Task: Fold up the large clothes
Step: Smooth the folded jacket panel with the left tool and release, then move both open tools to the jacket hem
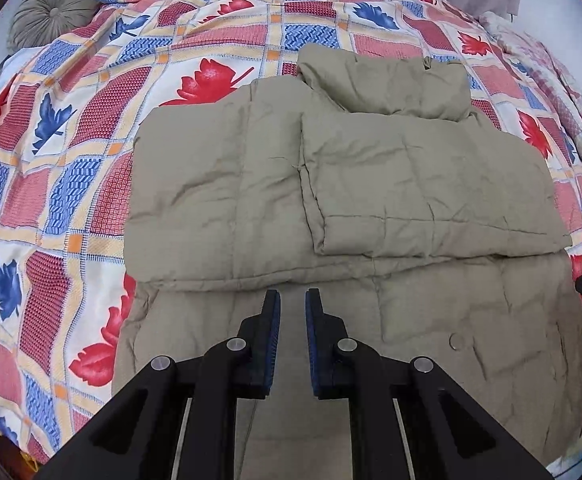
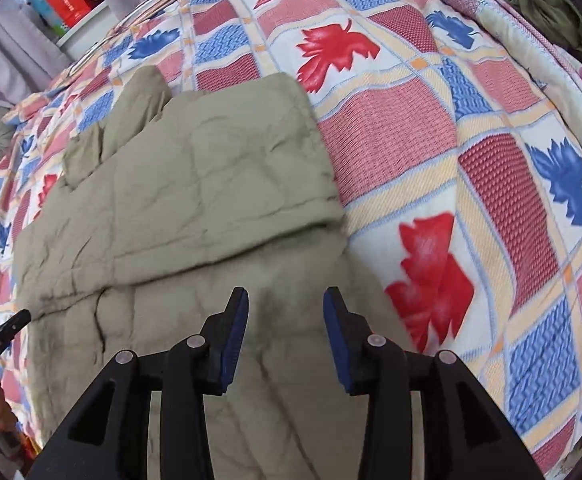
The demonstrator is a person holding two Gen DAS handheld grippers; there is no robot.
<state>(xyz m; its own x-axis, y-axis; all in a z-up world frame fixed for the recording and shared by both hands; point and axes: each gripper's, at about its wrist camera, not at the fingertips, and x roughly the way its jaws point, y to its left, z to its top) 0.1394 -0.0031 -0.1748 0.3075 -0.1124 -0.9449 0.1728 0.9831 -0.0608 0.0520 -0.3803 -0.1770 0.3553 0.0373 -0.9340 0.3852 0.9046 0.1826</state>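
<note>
Hovering over khaki jacket (image 1: 251,184) (sleeves folded in), both grippers' fingers (image 1: 272,320) (image 2: 238,320) released; leaf-print bedspread (image 1: 71,128) around.

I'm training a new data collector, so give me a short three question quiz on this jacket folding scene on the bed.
1. True or false: the left gripper is clamped on the khaki jacket.
2. What pattern covers the bedspread? A) stripes B) red and blue leaves in checks C) polka dots
3. Fill in: in the left wrist view, the small round thing on the jacket's near panel is a ____.

Key
1. False: its jaws stand apart over the fabric with nothing between them, as do those of the right gripper.
2. B
3. Button, or snap.
</note>
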